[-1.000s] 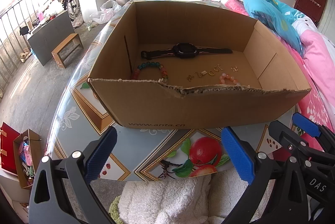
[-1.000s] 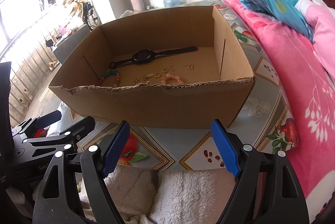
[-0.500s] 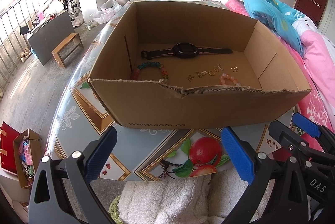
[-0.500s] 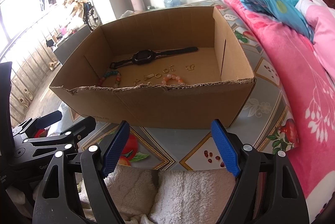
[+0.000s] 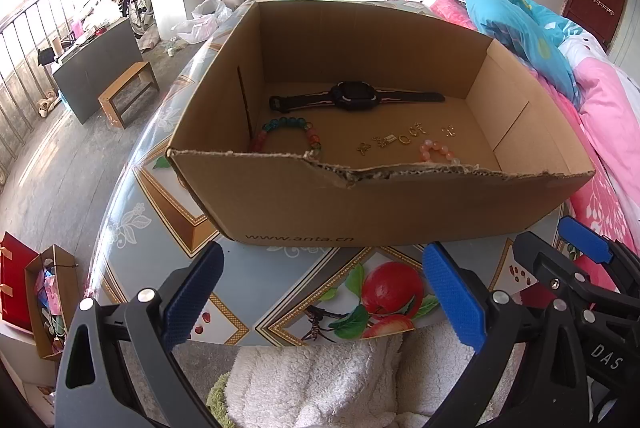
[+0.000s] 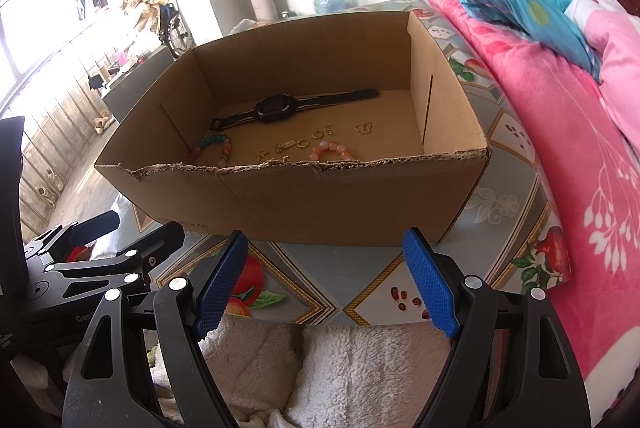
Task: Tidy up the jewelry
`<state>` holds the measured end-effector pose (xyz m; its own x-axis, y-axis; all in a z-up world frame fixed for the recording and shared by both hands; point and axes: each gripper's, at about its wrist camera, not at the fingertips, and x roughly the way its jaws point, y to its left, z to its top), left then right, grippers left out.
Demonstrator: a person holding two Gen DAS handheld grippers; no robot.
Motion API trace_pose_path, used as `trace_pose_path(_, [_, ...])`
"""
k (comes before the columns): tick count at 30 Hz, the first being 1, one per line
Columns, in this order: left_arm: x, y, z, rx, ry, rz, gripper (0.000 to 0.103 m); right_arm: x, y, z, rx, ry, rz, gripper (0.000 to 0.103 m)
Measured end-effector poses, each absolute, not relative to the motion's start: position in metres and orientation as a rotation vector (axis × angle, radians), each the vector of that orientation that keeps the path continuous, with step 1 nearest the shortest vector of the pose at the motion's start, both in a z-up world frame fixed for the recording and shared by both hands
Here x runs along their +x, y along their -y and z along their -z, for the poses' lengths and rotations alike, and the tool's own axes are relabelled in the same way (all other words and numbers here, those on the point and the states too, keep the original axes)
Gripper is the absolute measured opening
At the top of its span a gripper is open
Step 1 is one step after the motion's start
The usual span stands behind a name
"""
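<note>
Jewelry lies on the floor of one open cardboard box [image 5: 304, 204] at frame centre: one black watch [image 5: 354, 96] toward the back, two bead bracelets — a multicoloured one [image 5: 286, 132] at left, a pink one [image 5: 438, 152] partly hidden by the torn front wall — and a scatter of small gold pieces [image 5: 394, 140] between them. Both grippers, left gripper [image 5: 320, 300] and right gripper [image 6: 324, 276], sit at the lower edge with jaws spread wide, holding nothing, short of the box above the fruit-patterned table [image 5: 280, 288].

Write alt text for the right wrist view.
An open brown cardboard box on a fruit-patterned table holds a black wristwatch, two beaded bracelets and small gold trinkets. The open blue-padded right gripper sits empty before it.
</note>
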<state>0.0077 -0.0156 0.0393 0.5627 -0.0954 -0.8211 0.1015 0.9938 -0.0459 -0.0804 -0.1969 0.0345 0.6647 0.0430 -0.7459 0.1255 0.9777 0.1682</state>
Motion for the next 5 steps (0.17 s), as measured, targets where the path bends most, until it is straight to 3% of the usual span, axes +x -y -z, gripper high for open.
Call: trace_pose_path(5, [0.0094, 0.0143, -0.0379, 0.005, -0.972, 0.116, 0.098, -0.0804, 0.1975, -0.0343, 0.212, -0.845, 0.046, 0.076])
